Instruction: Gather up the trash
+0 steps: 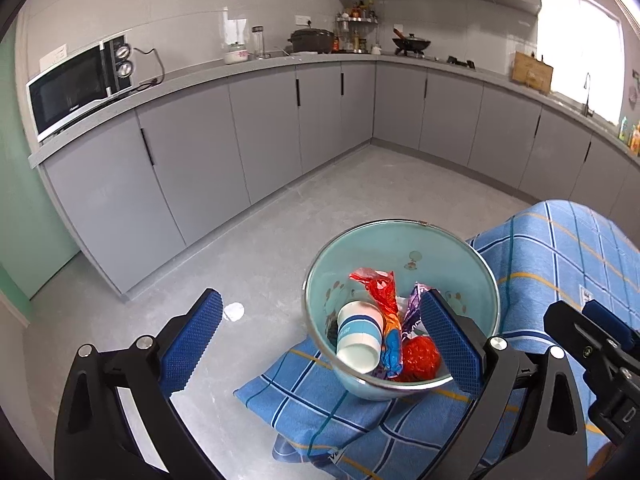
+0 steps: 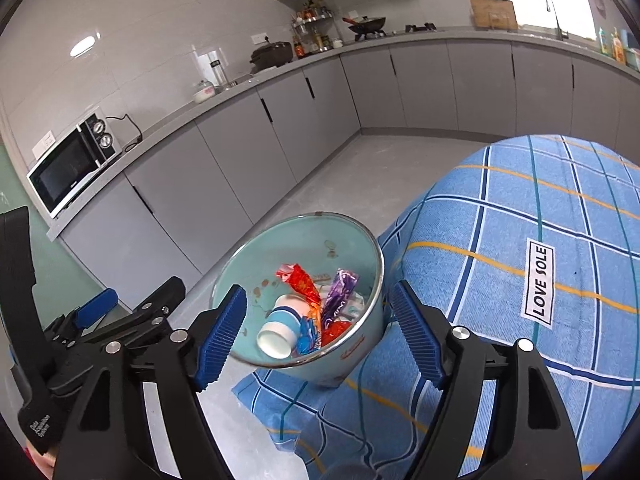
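A light blue metal bowl (image 1: 432, 252) stands on the hanging corner of a blue checked tablecloth (image 1: 560, 248). In it lie a white and blue paper cup (image 1: 358, 338), a red and orange wrapper (image 1: 384, 296), a purple wrapper (image 1: 414, 306) and a crumpled red wrapper (image 1: 420, 358). My left gripper (image 1: 320, 340) is open and empty, just above the bowl's near rim. In the right wrist view the bowl (image 2: 248, 256) holds the cup (image 2: 280, 330) and wrappers (image 2: 340, 292). My right gripper (image 2: 320, 332) is open and empty, with its fingers either side of the bowl.
Grey kitchen cabinets (image 1: 260, 128) run along the walls, with a microwave (image 1: 76, 84) on the counter at left. A white scrap (image 1: 234, 312) lies on the grey floor. The cloth-covered table (image 2: 540, 240) fills the right side.
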The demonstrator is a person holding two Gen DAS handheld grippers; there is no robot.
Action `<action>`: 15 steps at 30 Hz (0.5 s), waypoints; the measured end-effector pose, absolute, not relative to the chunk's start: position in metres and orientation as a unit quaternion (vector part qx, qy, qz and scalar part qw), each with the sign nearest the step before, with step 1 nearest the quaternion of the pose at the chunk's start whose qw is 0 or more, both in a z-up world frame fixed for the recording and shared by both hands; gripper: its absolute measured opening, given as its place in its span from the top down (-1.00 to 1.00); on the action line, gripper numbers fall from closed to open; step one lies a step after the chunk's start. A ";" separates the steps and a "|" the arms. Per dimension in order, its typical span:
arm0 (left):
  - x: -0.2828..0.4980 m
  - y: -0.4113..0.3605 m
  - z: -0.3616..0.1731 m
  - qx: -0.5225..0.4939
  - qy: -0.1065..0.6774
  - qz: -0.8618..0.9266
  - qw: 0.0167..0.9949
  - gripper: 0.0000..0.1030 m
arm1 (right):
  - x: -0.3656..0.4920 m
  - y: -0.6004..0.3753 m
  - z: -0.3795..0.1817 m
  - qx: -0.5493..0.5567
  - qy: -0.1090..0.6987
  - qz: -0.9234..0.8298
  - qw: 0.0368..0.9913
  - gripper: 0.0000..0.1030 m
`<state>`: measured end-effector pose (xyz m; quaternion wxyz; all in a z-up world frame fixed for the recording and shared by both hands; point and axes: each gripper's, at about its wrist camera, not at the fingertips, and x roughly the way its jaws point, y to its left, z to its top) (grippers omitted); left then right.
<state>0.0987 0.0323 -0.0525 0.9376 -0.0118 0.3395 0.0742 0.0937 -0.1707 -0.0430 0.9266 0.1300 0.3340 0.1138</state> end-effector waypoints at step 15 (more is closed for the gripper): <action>0.032 0.040 -0.021 -0.006 0.308 0.078 0.948 -0.89 | 0.036 -0.167 -0.010 0.110 0.289 0.123 0.943 -0.53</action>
